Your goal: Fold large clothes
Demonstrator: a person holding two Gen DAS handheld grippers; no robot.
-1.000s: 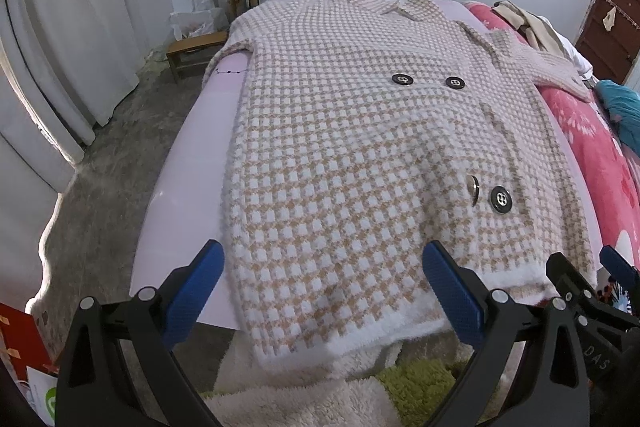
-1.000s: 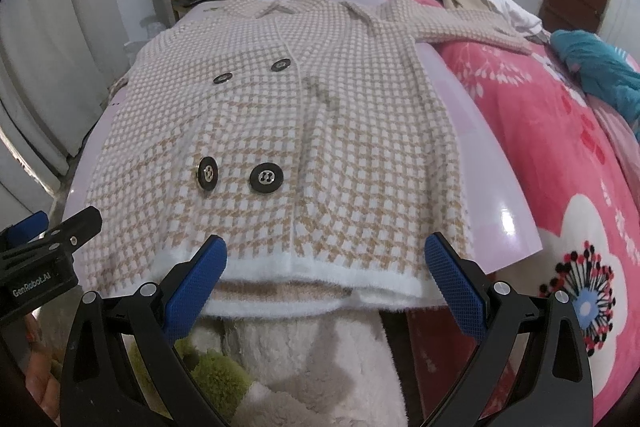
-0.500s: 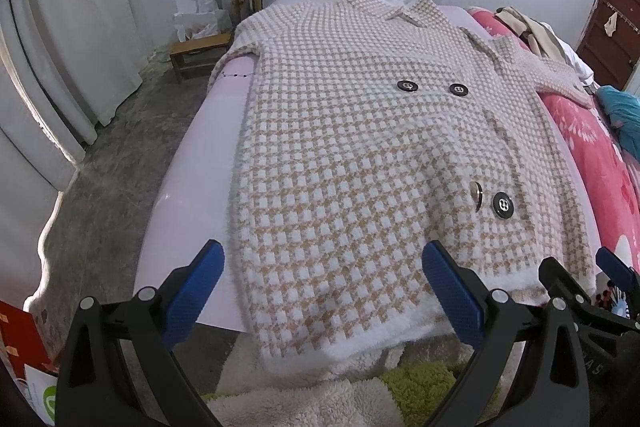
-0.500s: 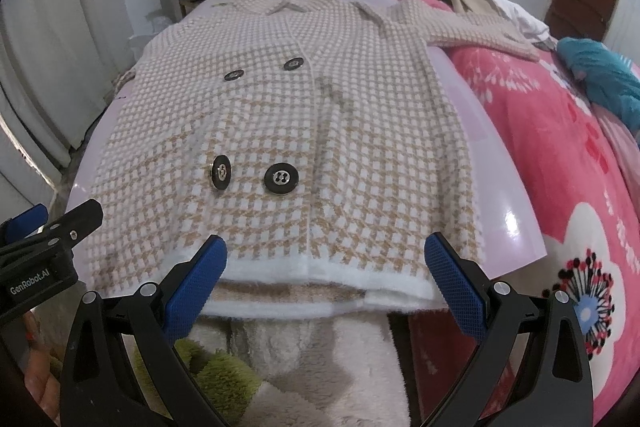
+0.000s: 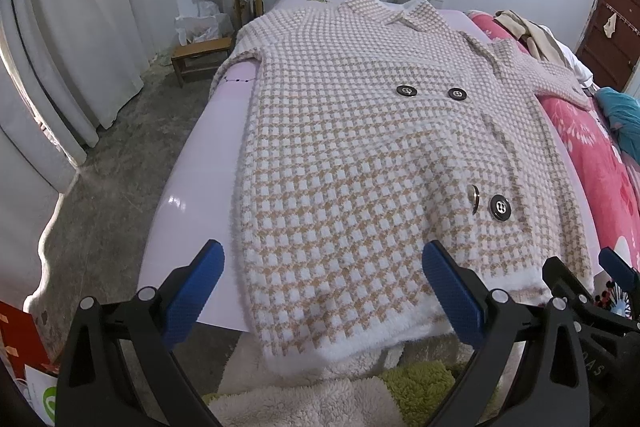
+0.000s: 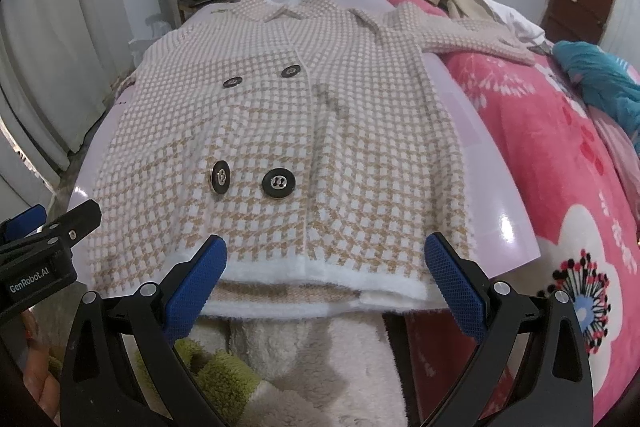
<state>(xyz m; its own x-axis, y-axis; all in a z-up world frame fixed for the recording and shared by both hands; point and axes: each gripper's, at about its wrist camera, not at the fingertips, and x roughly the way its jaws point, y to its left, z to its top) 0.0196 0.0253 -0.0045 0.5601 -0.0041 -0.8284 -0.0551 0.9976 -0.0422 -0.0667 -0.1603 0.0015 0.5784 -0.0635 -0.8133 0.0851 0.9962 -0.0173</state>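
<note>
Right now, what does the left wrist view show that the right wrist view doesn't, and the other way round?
Left only: the low wooden stool on the grey floor and the red box at the bottom left corner.

Right only: the big white flower print on the pink blanket and the doubled white hem of the coat.

Both: the beige-and-white checked coat lying flat, its black buttons, the wooden chair, the water jug, and both tongs open and empty.

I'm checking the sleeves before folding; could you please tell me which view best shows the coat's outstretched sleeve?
The right wrist view: the sleeve lies in full across the pink blanket. The left wrist view shows it foreshortened near the edge.
</note>
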